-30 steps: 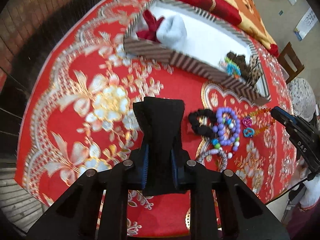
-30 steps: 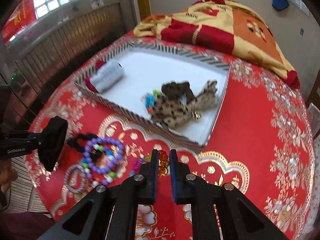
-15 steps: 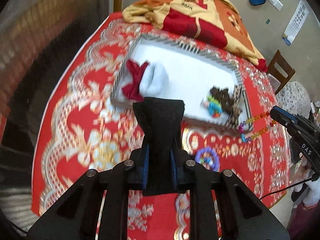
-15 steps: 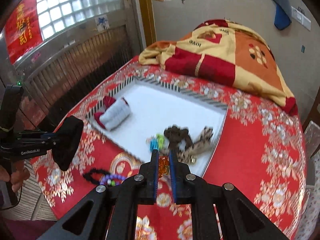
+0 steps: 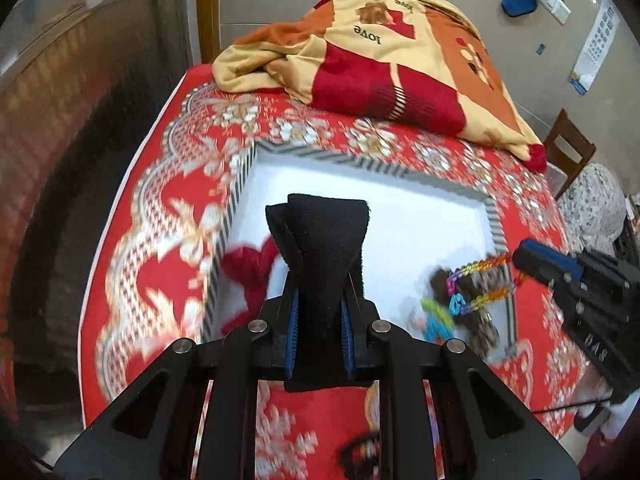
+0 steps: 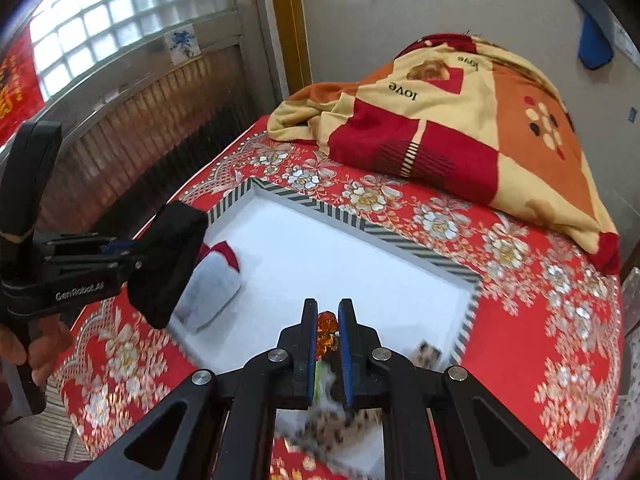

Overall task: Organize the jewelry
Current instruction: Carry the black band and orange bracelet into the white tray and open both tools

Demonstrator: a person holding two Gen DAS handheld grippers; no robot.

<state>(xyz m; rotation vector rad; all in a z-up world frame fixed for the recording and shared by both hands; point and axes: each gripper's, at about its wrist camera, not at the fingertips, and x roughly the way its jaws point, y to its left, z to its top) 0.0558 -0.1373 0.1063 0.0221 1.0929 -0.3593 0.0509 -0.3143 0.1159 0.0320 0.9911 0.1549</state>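
2 hand-held grippers work above a round table under a red floral tablecloth with gold and white flowers (image 6: 520, 320). At 12 o'clock on the table lies a crumpled yellow, red and orange blanket printed with "love" (image 6: 460, 120). At table centre sits a rectangular shallow tray with a white floor and a black-and-white chevron rim (image 6: 344, 216). In its 9 o'clock corner rest a grey rolled cloth (image 6: 216, 284) and a dark red cloth bow (image 5: 250, 268); in its 4 o'clock corner lie a leopard-print fabric scrunchie (image 6: 344, 432) and a dark brown scrunchie (image 5: 464, 292), blurred. The left gripper (image 5: 320, 312) is clamped on a black folded fabric band (image 5: 320, 256), held over the tray's 8 o'clock side. The right gripper (image 6: 328, 344) is pinched together on a multicoloured string of translucent beads (image 5: 480, 280), whose strands hang over the tray's 4 o'clock corner, above the scrunchies. 1 bare hand (image 6: 24, 348) grips the left handle.
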